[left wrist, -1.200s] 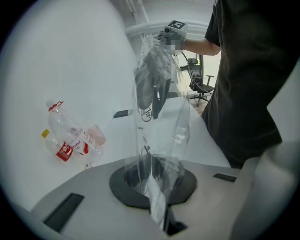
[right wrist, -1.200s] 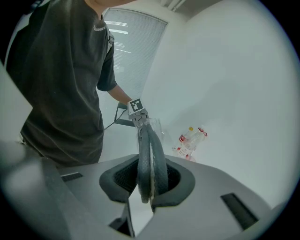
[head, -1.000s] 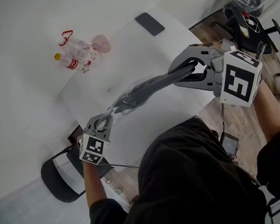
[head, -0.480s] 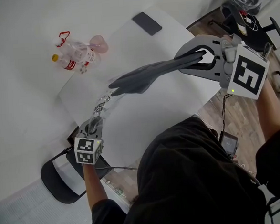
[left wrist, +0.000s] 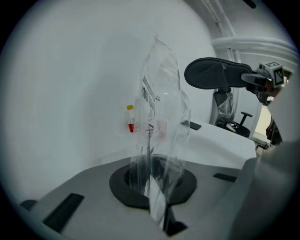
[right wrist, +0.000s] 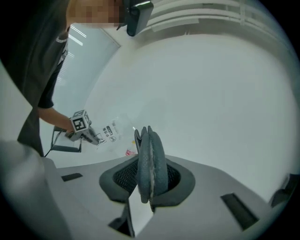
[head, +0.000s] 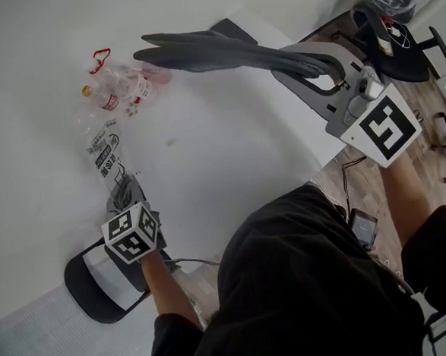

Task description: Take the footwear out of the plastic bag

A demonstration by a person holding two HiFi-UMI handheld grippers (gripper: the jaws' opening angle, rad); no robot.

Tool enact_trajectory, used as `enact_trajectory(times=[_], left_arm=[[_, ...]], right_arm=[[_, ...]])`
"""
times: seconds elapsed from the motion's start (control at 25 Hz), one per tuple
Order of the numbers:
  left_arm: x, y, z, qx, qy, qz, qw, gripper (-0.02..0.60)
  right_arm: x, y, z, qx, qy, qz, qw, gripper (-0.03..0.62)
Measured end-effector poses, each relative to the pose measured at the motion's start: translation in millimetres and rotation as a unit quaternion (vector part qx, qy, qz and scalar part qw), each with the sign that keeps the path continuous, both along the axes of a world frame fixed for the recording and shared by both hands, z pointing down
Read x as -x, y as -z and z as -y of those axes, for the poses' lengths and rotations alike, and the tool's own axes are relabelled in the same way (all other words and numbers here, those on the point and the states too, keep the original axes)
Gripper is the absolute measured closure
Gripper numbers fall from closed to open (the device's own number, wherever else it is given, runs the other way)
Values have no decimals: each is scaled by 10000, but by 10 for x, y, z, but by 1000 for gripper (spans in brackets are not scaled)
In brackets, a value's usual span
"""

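A pair of dark grey slippers (head: 214, 51) hangs in the air above the far side of the white table (head: 229, 158), heel end clamped in my right gripper (head: 306, 61). In the right gripper view the slippers (right wrist: 150, 164) stand pressed together between the jaws. The clear printed plastic bag (head: 103, 151) is empty and limp, and it hangs apart from the slippers at the left. My left gripper (head: 125, 195) is shut on one end of the bag. In the left gripper view the bag (left wrist: 161, 117) rises from the jaws, with the slippers (left wrist: 213, 74) high at the right.
Clear drink bottles with red labels (head: 117, 86) lie at the table's far left corner. A black chair (head: 93, 285) stands below the left gripper. An office chair (head: 400, 39) and wooden floor lie at the right. The person's dark torso fills the bottom.
The right gripper has pulled the slippers up and away, fully out of the bag. The left gripper has drawn back toward the table's near left edge with the emptied bag.
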State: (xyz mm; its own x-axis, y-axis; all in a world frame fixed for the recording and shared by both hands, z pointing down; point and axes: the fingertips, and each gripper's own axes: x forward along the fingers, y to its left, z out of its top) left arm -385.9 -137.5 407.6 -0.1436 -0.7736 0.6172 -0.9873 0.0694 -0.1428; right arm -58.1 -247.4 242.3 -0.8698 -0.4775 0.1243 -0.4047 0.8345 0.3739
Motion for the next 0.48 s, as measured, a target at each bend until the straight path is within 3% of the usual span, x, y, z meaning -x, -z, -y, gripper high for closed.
enact_trajectory(times=[0.2,0.48], left_arm=[[-224,35,66,-161,86,-530,9984,552],[-432,-162,25,30,-78,-608,9981,552]], right_arm=[[-40,-12,115,149,-797,523,9953,516],[-215,-433,105,760,-1358,488,9866,516]])
